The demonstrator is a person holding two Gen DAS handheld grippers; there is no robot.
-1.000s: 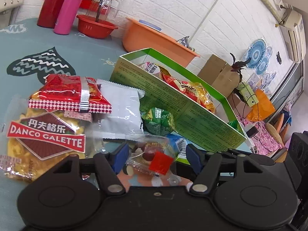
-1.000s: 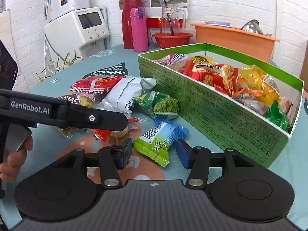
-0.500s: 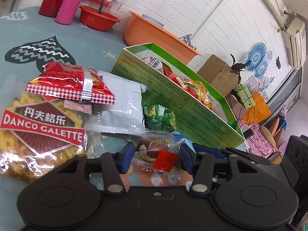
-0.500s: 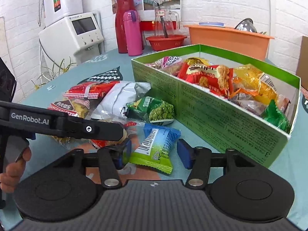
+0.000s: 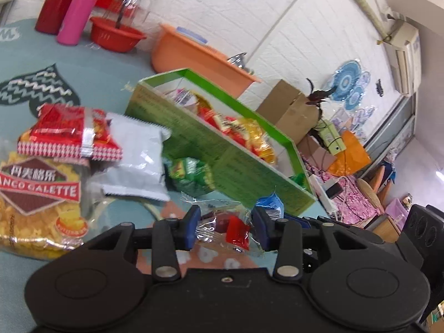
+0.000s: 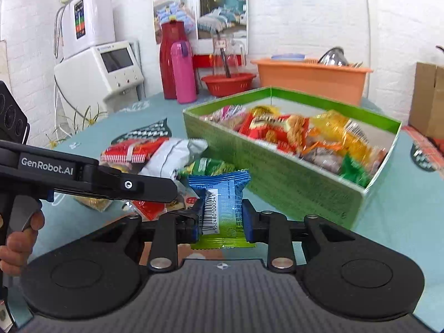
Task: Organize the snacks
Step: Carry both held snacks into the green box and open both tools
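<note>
Room: white brick walls behind a teal worktop (image 6: 402, 202) patterned with dark hearts.
Progress: green box (image 6: 277, 172) at 1 o'clock in the right wrist view already holds a heap of packets; judged partly done.
Left over: red packet (image 5: 69, 133), white pouch (image 5: 136, 152), galette bag (image 5: 36, 194) and green pea packet (image 5: 191, 172) lie loose beside the box wall, at 10 to 12 o'clock of the left tongs.
Right tongs (image 6: 222, 216): jaws have just been closing, now pressing the blue-green packet (image 6: 222, 202) on both sides.
Left tongs (image 5: 226, 227): jaws have just been closing around a clear candy packet (image 5: 227, 226); firm contact cannot be told.
Surroundings: pink bottle (image 6: 181, 72), red basket (image 6: 227, 82), orange tub (image 6: 310, 77) at 12 o'clock, well apart.
In the way: the near box wall must be cleared; the two tongs work close together.
</note>
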